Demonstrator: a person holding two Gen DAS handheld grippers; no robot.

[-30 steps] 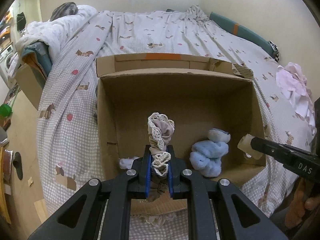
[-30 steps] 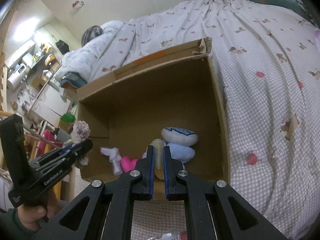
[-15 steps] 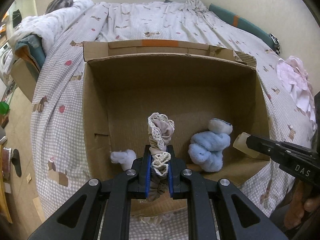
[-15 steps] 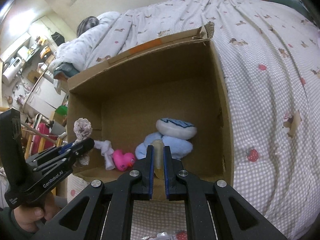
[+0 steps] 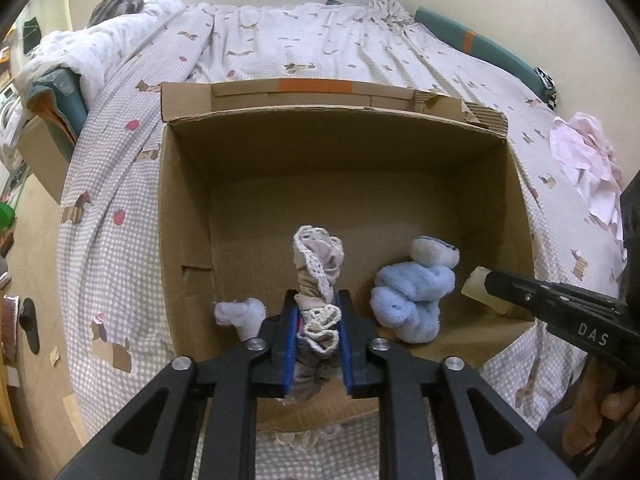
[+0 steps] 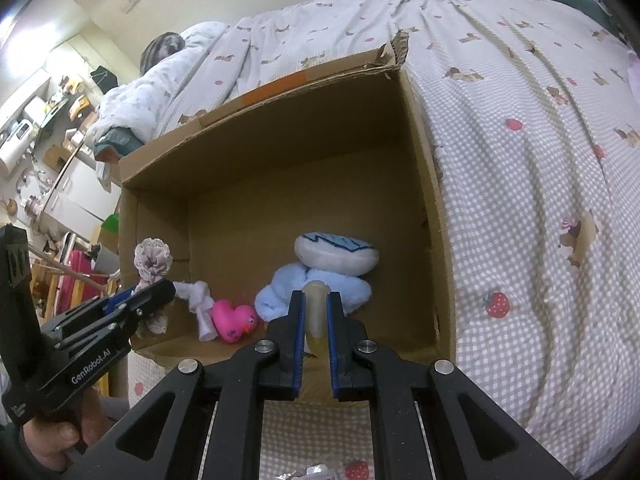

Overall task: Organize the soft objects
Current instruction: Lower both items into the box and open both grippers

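2 hand-held grippers poised over an open cardboard box (image 5: 188, 208) on a bed.

Nearest: left gripper (image 5: 318, 332), jaws just been easing apart, with a lace-trimmed fabric bundle (image 5: 318, 268) standing upright between its blue pads, which lie close against it; whether they grip it cannot be told. Right gripper (image 6: 316, 320) clenched on a pale yellowish soft piece (image 6: 316, 304) at the box's near edge. Inside the box, near wall: white knotted cloth (image 6: 200, 304), pink heart-shaped duck toy (image 6: 234, 320), light blue plush (image 5: 414, 292) with a white-and-blue cap. Beyond: checked bedspread (image 5: 320, 44); crumpled pink cloth (image 5: 588, 168) at far right.
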